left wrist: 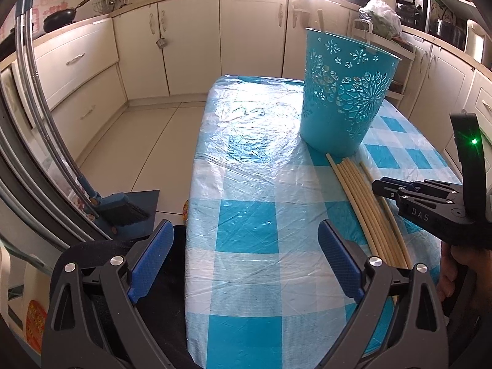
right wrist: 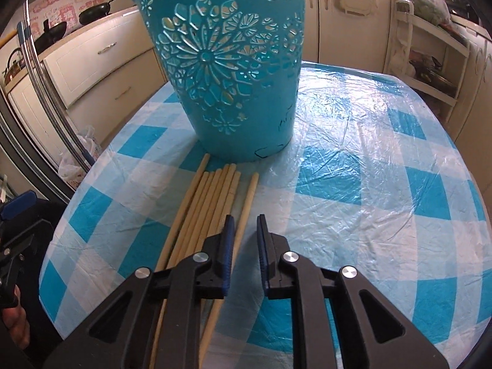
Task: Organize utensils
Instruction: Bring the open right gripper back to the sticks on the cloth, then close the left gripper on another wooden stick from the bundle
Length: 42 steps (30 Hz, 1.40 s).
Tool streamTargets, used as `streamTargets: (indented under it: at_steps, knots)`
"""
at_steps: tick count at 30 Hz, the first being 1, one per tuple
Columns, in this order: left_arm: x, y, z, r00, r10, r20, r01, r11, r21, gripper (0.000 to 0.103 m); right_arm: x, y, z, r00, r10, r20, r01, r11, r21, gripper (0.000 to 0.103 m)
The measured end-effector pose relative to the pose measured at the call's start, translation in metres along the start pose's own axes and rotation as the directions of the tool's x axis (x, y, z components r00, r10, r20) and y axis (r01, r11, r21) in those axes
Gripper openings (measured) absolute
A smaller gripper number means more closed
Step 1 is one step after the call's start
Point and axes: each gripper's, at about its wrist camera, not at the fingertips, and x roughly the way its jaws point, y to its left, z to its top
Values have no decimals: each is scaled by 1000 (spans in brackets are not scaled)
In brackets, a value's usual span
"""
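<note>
A teal cut-out bucket (left wrist: 338, 107) (right wrist: 227, 77) stands on the blue-checked table (left wrist: 246, 184) (right wrist: 369, 184), with one stick tip (left wrist: 320, 20) poking above its rim. Several pale chopsticks (left wrist: 363, 203) (right wrist: 209, 203) lie side by side just in front of it. My right gripper (right wrist: 245, 220) (left wrist: 376, 184) is down over them, its jaws drawn narrow around the rightmost chopstick (right wrist: 247, 196), which runs between the blue pads. My left gripper (left wrist: 244, 227) hovers wide open over the table's near left part with nothing between its fingers; one of its pads (right wrist: 18, 203) shows in the right wrist view.
A broom and dustpan (left wrist: 123, 209) stand on the floor left of the table. Cream cabinets (left wrist: 190, 46) line the far walls. A white shelf rack (right wrist: 430, 61) stands past the table's far right corner. A hand (left wrist: 449, 279) holds the right gripper.
</note>
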Motion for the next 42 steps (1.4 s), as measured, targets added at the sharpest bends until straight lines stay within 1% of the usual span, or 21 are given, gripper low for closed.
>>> streamTargets:
  at_steps: [2, 4, 5, 7, 8, 11, 14, 20, 26, 31, 34, 36, 39, 41, 42]
  knots:
    - [2, -2, 1, 1000, 5, -13, -5, 1000, 0, 91, -2, -5, 0, 1000, -10, -10, 10, 1000, 5, 7]
    - [5, -5, 6, 999, -36, -38, 35, 999, -20, 91, -6, -13, -1, 1000, -25, -12, 25, 1000, 11, 6]
    - [8, -10, 8, 996, -67, -52, 65, 997, -36, 91, -10, -19, -3, 999, -31, -11, 32, 999, 22, 6]
    - [17, -23, 11, 994, -79, -79, 77, 997, -24, 91, -15, -29, -6, 999, -37, -8, 37, 998, 46, 6]
    - [24, -34, 13, 992, -73, -101, 73, 997, -2, 91, -17, -35, -8, 999, -36, -7, 36, 997, 62, 6]
    - [40, -57, 19, 991, -54, -126, 60, 997, 41, 91, -18, -45, -13, 1000, -20, -3, 20, 995, 101, 6]
    - [51, -68, 28, 990, -37, -135, 43, 998, 38, 91, -17, -46, -13, 1000, -10, 2, 10, 994, 111, 6]
    - [79, -73, 40, 983, -16, -185, 15, 1000, -9, 91, -15, -47, -12, 1000, 12, 11, -13, 992, 128, 6]
    - [96, -79, 42, 978, 14, -209, -13, 1000, 10, 91, -15, -50, -13, 1000, 23, 15, -24, 990, 136, 8]
    - [101, -83, 40, 975, 42, -218, -37, 999, 27, 91, -16, -52, -13, 1000, 27, 16, -29, 990, 136, 8]
    - [100, -83, 39, 975, 46, -218, -41, 999, 26, 91, -16, -52, -13, 1000, 26, 17, -28, 991, 134, 8]
    - [101, -86, 41, 974, 61, -217, -54, 998, 41, 89, -16, -52, -13, 1000, 25, 18, -27, 991, 133, 8]
    - [100, -90, 46, 974, 59, -220, -49, 998, 50, 80, -16, -51, -13, 1000, 18, 19, -20, 992, 126, 8]
    - [99, -93, 47, 974, 37, -224, -27, 998, 48, 66, -16, -50, -14, 1000, 14, 20, -17, 992, 122, 8]
    - [97, -96, 47, 974, 27, -227, -17, 999, 47, 62, -16, -50, -14, 1000, 13, 20, -15, 993, 120, 8]
